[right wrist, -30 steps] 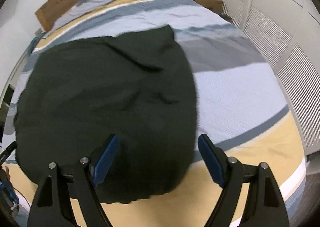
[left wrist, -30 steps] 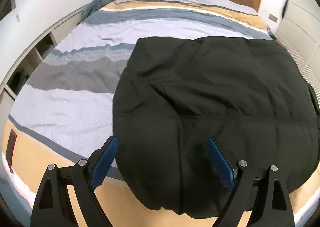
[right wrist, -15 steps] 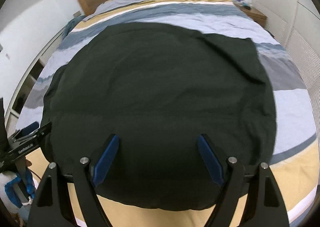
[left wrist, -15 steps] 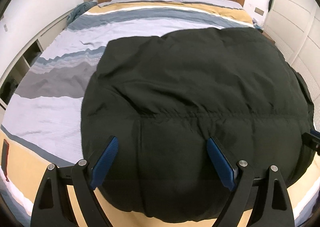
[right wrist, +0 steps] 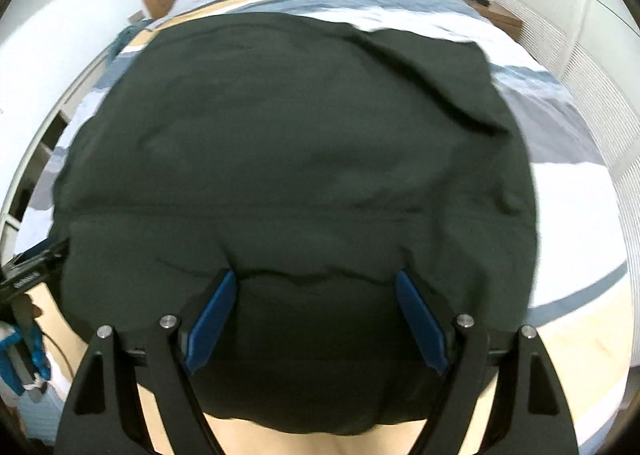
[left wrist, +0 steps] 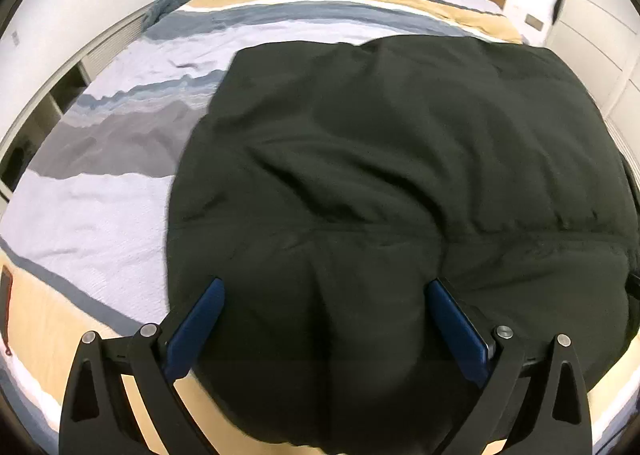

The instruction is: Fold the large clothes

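The left gripper (left wrist: 326, 297) points down at a slant, and its jaws have just been opening wider, with dark cloth lying between the blue pads (left wrist: 195, 326). The right gripper (right wrist: 316, 287) also slants down, its jaws spread wide apart, not squeezing anything

Dark padded garment (left wrist: 400, 195) spread on the striped duvet (left wrist: 100, 215) — left gripper (left wrist: 324, 287) just widened, jaws astride its near edge.

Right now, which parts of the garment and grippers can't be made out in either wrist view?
- Dark garment: type, sleeves, collar unreadable; only flat dark fabric, both views.
- Its near hem: cut off by the bottom edge and the jaws.
- Left gripper in right view: cut off by the left edge, jaws unseen.
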{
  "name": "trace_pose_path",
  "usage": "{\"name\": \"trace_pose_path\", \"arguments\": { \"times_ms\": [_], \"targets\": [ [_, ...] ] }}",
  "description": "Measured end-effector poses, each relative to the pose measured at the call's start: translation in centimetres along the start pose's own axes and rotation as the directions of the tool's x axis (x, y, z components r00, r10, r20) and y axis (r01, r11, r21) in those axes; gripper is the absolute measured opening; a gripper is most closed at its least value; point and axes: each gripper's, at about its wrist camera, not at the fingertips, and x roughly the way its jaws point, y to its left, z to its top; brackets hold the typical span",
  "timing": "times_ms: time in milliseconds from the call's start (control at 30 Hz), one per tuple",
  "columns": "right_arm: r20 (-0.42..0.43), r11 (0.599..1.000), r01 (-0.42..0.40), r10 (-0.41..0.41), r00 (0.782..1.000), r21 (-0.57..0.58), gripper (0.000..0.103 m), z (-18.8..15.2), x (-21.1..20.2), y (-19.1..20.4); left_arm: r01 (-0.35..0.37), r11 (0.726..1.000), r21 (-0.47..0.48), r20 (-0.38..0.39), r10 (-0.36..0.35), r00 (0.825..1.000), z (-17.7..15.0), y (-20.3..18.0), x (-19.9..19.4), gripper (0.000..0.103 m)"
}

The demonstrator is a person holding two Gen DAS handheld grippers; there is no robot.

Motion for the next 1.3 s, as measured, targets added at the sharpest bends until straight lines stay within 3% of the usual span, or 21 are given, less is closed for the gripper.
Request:
{"name": "trace_pose_path", "arguments": {
  "times_ms": [167,333,867,1300],
  "targets": [
    [-0.014,0.995,0.083,-0.082,0.997,0.059,0.081,-0.3,-0.6,-3.0,-0.009,0.999,-0.047,-0.003,0.009,1.000,-0.3,1.6,-0.9,0.100],
    [0.006,0.991,0.117,-0.117,0.993,0.058,0.081,-1.3,-2.1,-2.9,0.010,0.998,-0.065,0.028,-0.009,1.000,-1.6,1.7,-3.6,0.100],
    [0.071,0.996,0.018,-0.012,0.997,-0.082,0.081,-6.5,-10.7,6.2,0.037,0.996,0.080,0.033,-0.040,0.999,-5.9,-3.4,-13.1,0.102],
    [0.120,0.990,0.012,0.005,0.993,-0.143,0.081,-7.3,-14.8,8.9,0.046,0.989,0.143,0.114,-0.062,0.992,-5.7,-5.0,-18.7,0.103]
  ]
}}
